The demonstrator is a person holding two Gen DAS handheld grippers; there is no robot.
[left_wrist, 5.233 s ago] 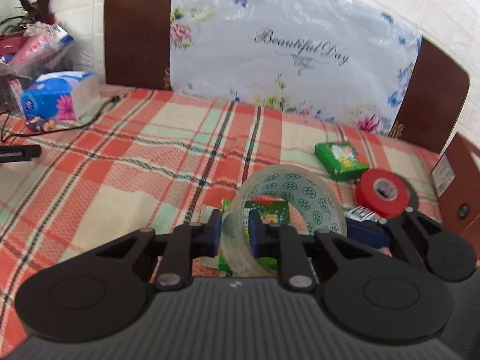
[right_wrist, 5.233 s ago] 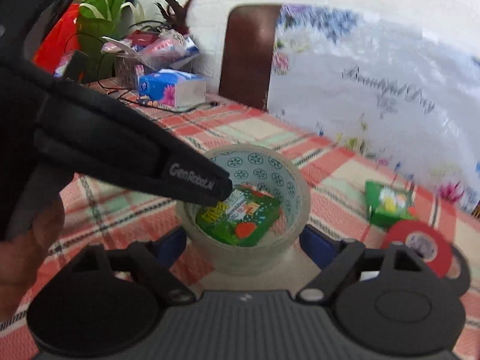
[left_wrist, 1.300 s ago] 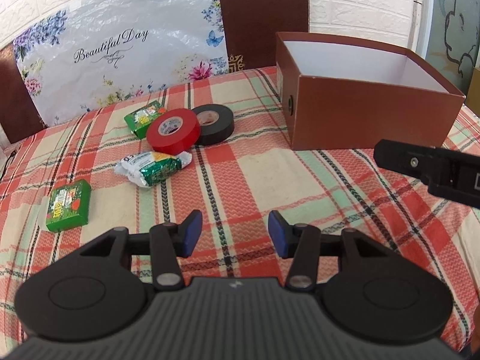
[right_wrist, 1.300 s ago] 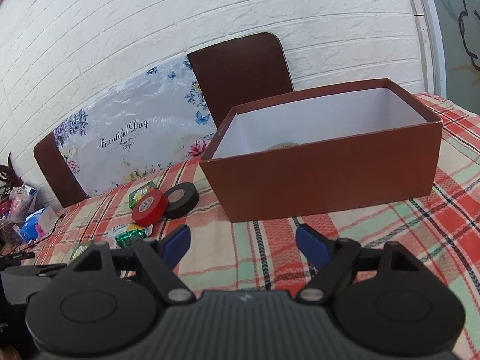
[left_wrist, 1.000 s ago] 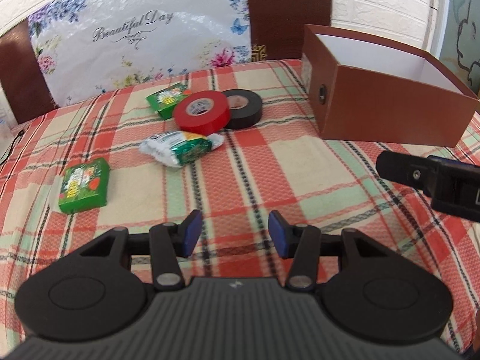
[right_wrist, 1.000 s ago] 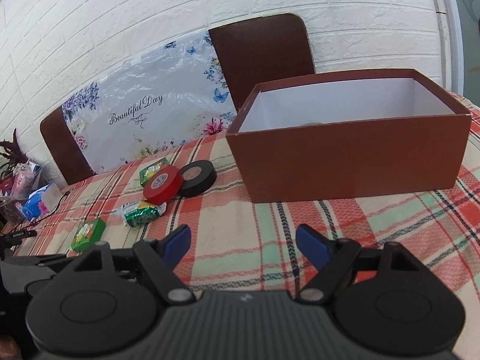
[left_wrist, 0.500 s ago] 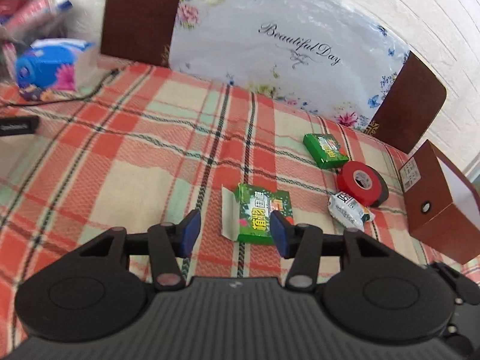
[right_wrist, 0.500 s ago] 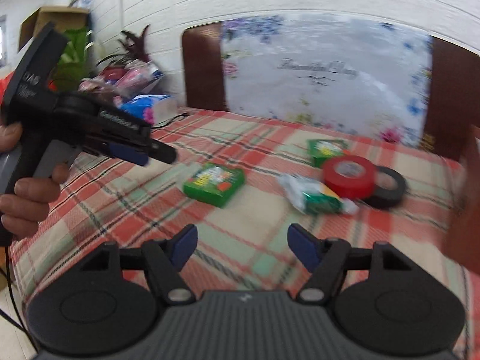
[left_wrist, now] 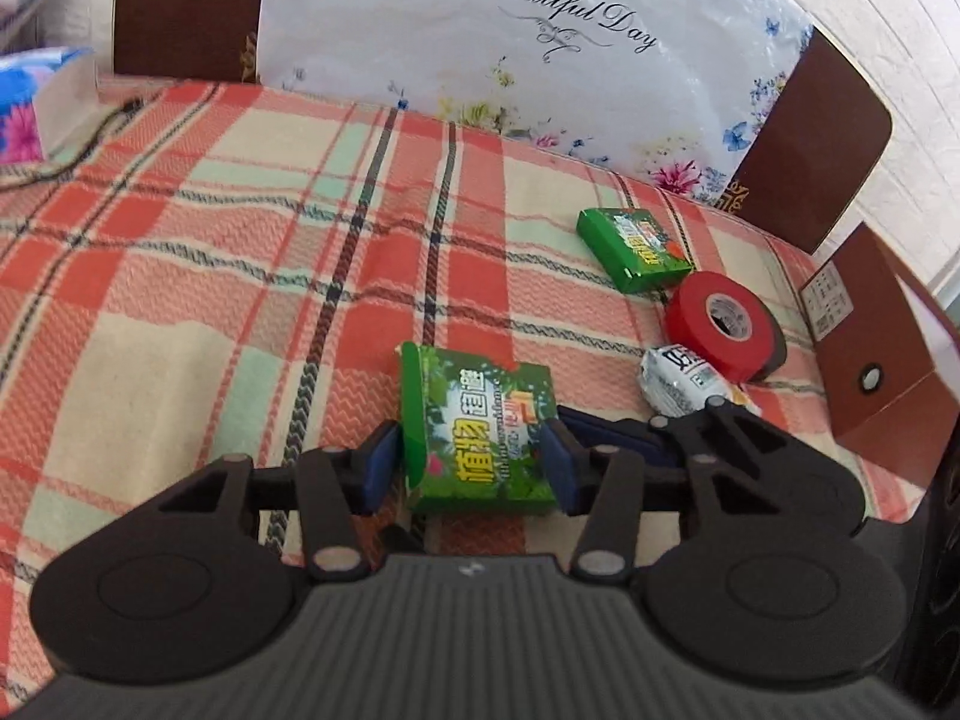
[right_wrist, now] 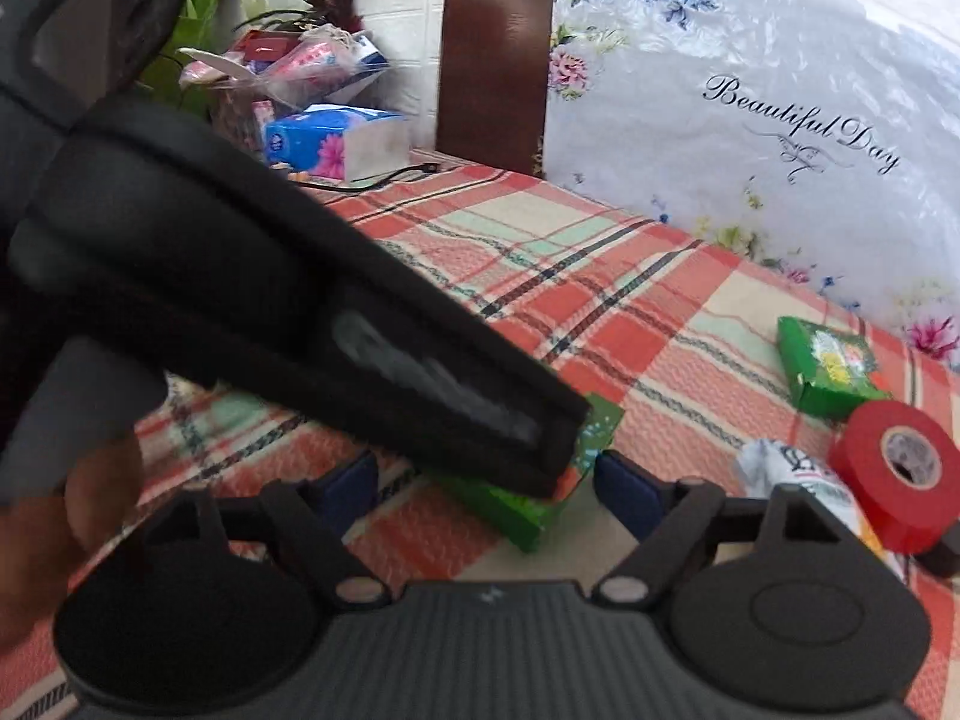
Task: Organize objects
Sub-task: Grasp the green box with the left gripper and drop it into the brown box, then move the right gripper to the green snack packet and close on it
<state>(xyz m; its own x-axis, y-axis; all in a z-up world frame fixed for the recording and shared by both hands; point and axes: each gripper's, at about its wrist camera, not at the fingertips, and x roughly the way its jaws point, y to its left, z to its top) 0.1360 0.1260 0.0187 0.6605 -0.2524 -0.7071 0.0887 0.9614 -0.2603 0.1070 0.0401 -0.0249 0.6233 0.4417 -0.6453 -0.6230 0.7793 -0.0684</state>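
A green box lies on the plaid tablecloth between the two fingers of my left gripper, whose blue pads sit right at its sides; I cannot tell if they press it. In the right wrist view the left gripper's black body covers most of that box. My right gripper is open and empty, just to the right of the box. A second green box, a red tape roll and a crumpled packet lie further right.
A brown cardboard box stands at the right edge. A floral plastic sheet covers chair backs behind the table. A blue tissue box and a cable lie at the far left, with clutter and a plant behind.
My left gripper has come down and forward, so the green box now sits between its fingers. My right gripper has swung left and closer beside the left one.
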